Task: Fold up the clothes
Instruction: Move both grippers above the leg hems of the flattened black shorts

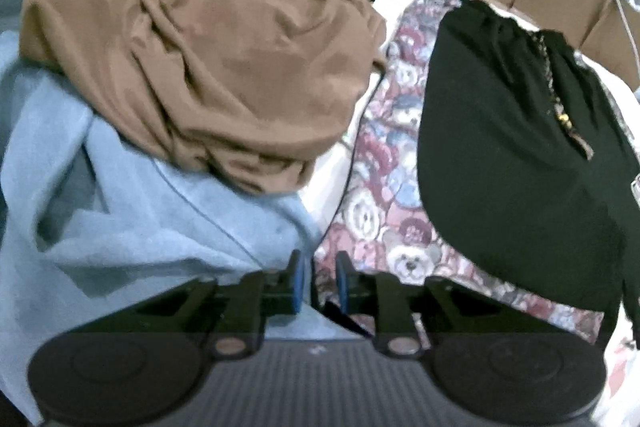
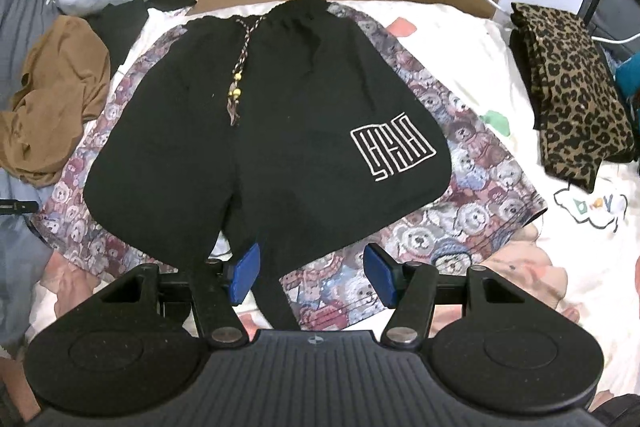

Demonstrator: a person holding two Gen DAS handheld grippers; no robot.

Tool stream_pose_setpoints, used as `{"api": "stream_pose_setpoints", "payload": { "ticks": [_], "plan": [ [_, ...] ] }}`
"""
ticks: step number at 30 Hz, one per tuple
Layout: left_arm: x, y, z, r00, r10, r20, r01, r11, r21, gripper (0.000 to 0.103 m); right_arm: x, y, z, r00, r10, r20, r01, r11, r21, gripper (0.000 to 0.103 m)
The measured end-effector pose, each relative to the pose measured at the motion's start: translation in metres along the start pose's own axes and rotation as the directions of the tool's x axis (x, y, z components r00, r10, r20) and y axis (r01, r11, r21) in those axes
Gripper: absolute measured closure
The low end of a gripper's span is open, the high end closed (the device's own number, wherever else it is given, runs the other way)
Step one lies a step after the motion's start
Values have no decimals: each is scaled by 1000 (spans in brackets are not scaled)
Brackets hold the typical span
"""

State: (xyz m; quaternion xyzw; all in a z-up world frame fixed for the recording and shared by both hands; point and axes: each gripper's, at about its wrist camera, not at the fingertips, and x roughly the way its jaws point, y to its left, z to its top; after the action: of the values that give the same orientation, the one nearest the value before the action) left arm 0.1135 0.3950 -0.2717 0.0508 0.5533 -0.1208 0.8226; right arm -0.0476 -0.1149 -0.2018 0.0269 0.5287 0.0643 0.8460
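Black shorts (image 2: pixel 264 131) lie flat on a teddy-bear print cloth (image 2: pixel 460 227) spread over the bed, straight ahead of the right hand-held gripper (image 2: pixel 312 277), whose blue pads stand wide apart and hold nothing, one leg hem just beyond them. The left hand-held gripper (image 1: pixel 319 285) has its pads nearly closed with a narrow gap, nothing visibly between them; ahead of it sits a crumpled brown garment (image 1: pixel 224 59) on a light blue garment (image 1: pixel 140 219), the shorts to its right.
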Motion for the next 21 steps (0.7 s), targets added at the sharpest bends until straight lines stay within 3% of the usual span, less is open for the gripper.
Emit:
{"api": "stream_pose_setpoints", "payload": {
  "ticks": [6, 21],
  "plan": [
    [12, 7, -12, 999, 18, -38, -19, 999, -32, 82, 4, 2, -4, 1000, -9, -16, 10, 1000, 7, 39],
    [15, 12, -28, 998, 3, -61, -1, 999, 33, 80, 14, 7, -8, 999, -20, -43, 20, 1000, 8, 39]
  ]
}}
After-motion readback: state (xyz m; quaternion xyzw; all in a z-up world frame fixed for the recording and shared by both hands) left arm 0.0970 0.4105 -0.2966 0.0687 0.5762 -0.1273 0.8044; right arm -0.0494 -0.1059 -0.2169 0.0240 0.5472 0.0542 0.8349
